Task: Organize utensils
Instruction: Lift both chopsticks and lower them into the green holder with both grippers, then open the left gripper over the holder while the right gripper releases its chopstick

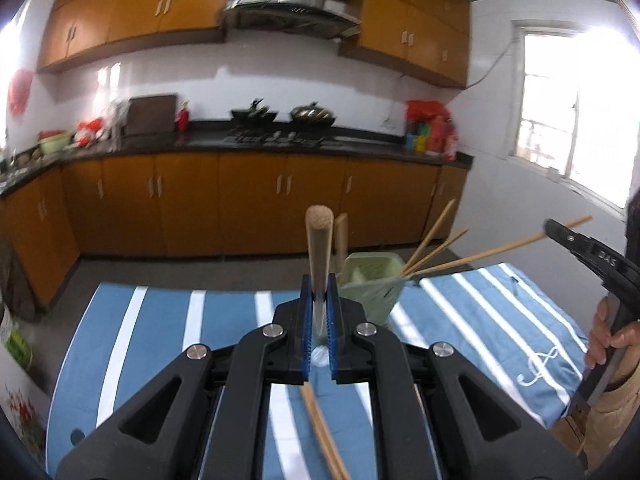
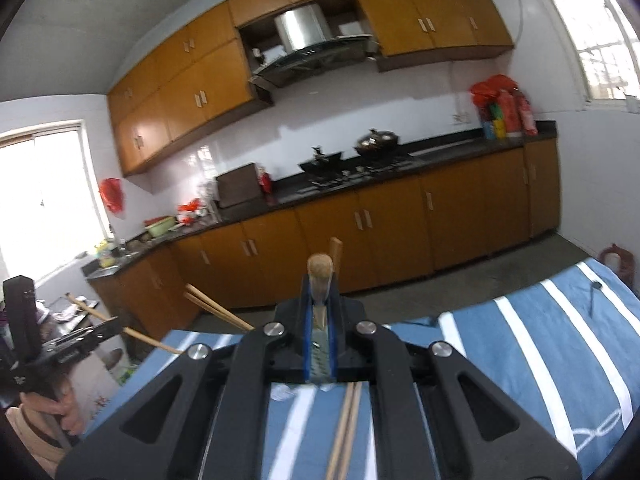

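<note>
My left gripper (image 1: 319, 280) is shut on a wooden-handled utensil (image 1: 319, 240) that stands upright between its blue pads, just left of a pale green utensil holder (image 1: 372, 286) on the blue striped cloth. The holder holds several chopsticks (image 1: 434, 248) leaning right and another wooden handle (image 1: 341, 236). A loose pair of chopsticks (image 1: 322, 436) lies on the cloth under this gripper. My right gripper (image 2: 319, 300) is shut on a wooden-handled utensil (image 2: 320, 276); the green holder (image 2: 320, 344) shows between its pads. Chopsticks (image 2: 218, 310) stick out left. A loose pair (image 2: 346, 432) lies below.
The table carries a blue cloth with white stripes (image 1: 160, 332). The other gripper and the hand holding it sit at the right edge (image 1: 600, 264) and at the left edge (image 2: 52, 344). Orange kitchen cabinets (image 1: 256, 196) and a dark counter with a stove stand behind.
</note>
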`<state>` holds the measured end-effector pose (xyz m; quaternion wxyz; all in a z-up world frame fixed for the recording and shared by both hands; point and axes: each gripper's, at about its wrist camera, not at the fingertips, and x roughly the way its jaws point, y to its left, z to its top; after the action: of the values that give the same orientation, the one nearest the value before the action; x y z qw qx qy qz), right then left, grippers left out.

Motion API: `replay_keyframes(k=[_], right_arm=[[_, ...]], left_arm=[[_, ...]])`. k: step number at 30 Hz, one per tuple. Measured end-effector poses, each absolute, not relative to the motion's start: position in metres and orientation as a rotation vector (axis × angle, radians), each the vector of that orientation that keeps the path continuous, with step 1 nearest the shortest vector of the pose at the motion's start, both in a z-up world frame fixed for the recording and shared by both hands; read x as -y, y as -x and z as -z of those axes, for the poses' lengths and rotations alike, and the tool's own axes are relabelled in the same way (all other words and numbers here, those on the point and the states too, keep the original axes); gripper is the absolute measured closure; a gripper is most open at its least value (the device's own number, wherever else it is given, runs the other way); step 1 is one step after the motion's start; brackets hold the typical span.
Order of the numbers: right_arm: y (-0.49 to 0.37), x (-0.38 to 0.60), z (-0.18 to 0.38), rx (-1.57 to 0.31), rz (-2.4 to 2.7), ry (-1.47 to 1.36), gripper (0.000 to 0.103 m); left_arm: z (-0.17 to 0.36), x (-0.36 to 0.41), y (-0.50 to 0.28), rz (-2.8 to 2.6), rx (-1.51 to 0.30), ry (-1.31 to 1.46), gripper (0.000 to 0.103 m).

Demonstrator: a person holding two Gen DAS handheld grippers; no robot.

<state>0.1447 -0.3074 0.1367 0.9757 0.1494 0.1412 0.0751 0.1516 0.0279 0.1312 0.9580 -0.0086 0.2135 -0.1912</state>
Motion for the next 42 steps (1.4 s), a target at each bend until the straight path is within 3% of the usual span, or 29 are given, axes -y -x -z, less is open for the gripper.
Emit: replay_keyframes(k=[12, 24, 26, 29, 38, 42], right_arm=[[-0.191, 0.273, -0.18, -0.345, -0.155, -0.19, 0.096], [-0.283, 0.253, -0.146, -0.6, -0.162, -0.184, 0.095], [-0.286, 0.25, -0.143, -0.598, -0.151, -0.18, 0.092], [-0.283, 0.247, -0.144, -0.572, -0.145, -0.163, 0.074], [-0.225, 0.263, -0.169, -0.397, -0.104, -0.164, 0.073], [-0.192, 0.285, -0.153, -0.375, -0.052, -0.19, 0.073]], left_arm=[[-0.175, 0.024, -0.185, 0.412, -0.342, 0.01, 0.096], [-0.138, 0.045, -0.246, 0.374, -0.497, -0.004, 0.096], [-0.134, 0.044, -0.246, 0.376, -0.506, 0.001, 0.096], [-0.135, 0.043, -0.244, 0.381, -0.508, 0.013, 0.096], [-0.155, 0.021, -0.214, 0.37, -0.416, 0.057, 0.096], [-0.153, 0.004, -0.189, 0.35, -0.389, 0.059, 0.096]])
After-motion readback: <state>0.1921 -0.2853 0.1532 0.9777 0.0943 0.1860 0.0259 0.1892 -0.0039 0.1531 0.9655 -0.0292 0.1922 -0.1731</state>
